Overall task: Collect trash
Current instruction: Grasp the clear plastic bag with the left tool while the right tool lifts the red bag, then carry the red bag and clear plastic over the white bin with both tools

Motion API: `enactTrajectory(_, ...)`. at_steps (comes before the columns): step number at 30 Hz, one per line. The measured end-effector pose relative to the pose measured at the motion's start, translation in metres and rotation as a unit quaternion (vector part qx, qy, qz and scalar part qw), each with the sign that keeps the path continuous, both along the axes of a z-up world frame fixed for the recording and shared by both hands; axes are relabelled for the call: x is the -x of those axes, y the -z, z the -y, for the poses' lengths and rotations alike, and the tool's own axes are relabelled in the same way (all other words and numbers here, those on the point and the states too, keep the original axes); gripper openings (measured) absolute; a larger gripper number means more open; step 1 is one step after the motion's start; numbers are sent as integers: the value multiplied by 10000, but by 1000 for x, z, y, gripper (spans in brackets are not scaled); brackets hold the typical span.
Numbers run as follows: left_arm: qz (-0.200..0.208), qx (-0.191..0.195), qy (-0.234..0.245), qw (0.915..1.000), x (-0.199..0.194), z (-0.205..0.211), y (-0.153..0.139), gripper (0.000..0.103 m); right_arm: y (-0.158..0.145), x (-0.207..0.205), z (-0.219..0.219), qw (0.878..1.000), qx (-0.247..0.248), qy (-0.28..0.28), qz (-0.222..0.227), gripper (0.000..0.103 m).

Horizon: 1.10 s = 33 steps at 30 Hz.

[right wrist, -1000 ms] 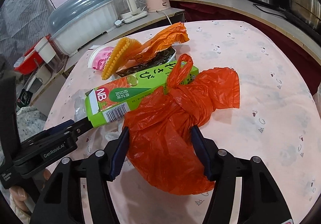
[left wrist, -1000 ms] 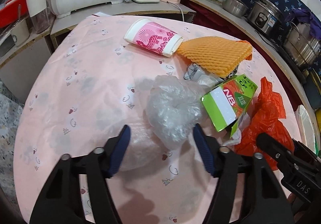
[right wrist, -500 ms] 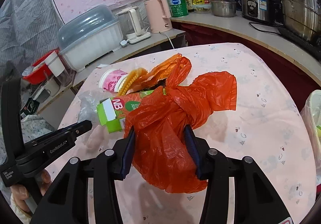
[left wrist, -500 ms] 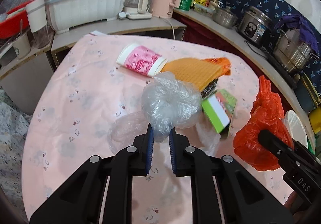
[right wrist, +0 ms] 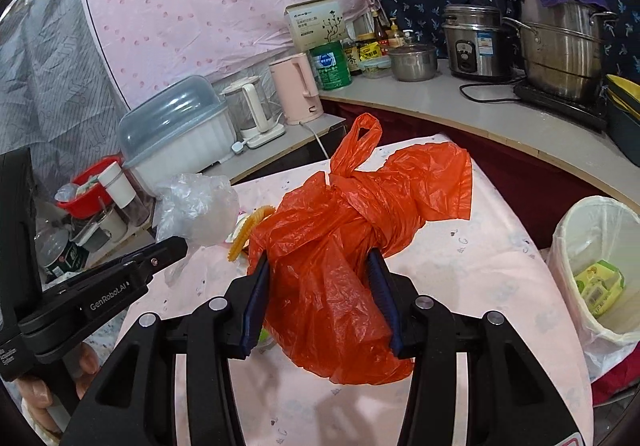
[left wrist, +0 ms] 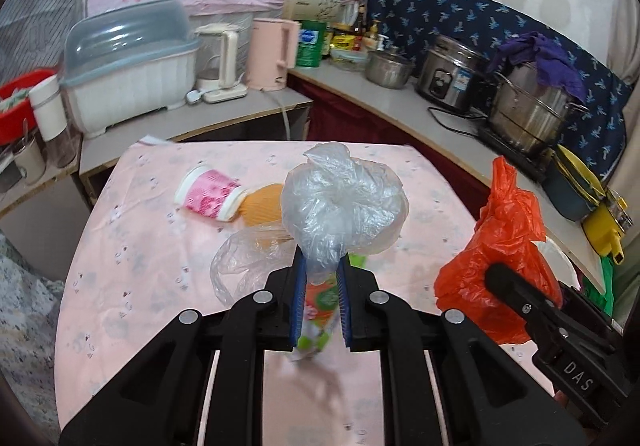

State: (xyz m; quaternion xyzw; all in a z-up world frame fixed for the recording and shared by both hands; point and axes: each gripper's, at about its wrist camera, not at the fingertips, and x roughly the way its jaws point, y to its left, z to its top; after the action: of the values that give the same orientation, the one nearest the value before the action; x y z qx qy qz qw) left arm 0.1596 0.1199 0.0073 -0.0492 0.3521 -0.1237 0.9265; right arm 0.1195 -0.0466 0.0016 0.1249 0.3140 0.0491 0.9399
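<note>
Above the desk point(left wrist: 120, 246), the left claw point(left wrist: 320, 286) is pinching a clear plastic bag point(left wrist: 344, 202) tightly; the right claw point(right wrist: 320, 298), half-closed, is clasping a knotted orange bag point(right wrist: 344, 254).

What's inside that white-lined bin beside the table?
The bin holds one yellow-green wrapper lying against the liner. Anything deeper is hidden by the bin's wall.

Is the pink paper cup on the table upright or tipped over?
Tipped over. The pink paper cup lies on its side on the table, its white rim toward the orange foam net beside it.
</note>
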Motion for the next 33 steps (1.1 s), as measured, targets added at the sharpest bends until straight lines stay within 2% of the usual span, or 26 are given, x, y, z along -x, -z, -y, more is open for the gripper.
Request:
enactTrajectory(8,190,-120,547,9982,18,69,-19,14,-16,26,49,9988,-111,427,223,45)
enactTrajectory(18,255,-247,1222,9919,33,154,-30,14,-24,58,120,9931,-278,1064,409,46)
enactTrajectory(33,244,-487,2133,9755,55,265,-25,14,-14,103,218,9777,-513,1981,463,46)
